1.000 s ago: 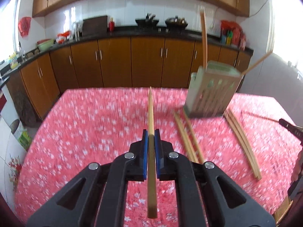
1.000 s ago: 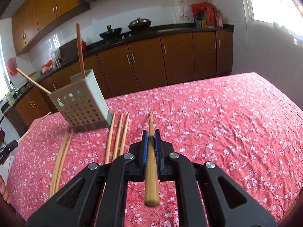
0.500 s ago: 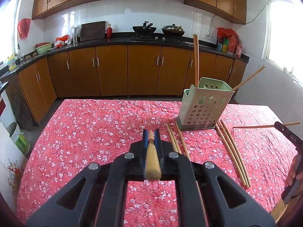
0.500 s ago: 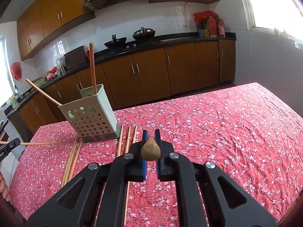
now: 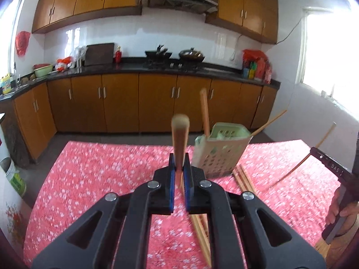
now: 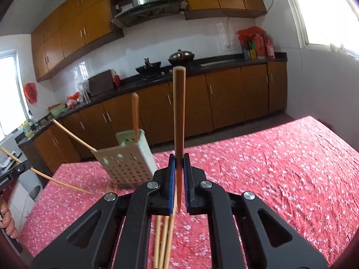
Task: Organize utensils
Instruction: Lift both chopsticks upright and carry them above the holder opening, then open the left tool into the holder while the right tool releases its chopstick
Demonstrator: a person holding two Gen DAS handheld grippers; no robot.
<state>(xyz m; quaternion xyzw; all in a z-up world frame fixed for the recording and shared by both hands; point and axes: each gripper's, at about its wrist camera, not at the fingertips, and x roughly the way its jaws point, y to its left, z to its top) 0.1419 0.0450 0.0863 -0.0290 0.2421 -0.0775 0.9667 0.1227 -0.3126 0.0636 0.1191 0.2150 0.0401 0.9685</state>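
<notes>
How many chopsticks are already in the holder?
2 in the holder: an upright chopstick at its far side and a leaning chopstick slanting out over its rim. Any lying inside would be hidden.

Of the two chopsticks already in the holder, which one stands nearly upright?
The darker chopstick at the holder's back stands nearly upright. The paler chopstick leans far out over the front corner.

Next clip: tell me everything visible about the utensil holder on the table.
The holder is a pale green, boxy plastic caddy with rows of round holes in its walls and an open top that looks split into compartments. It stands on the red floral tablecloth and appears tilted in both views. Two chopsticks are in it: one near upright, one leaning out over the rim. More chopsticks lie by its base. No fingers touch it.
</notes>
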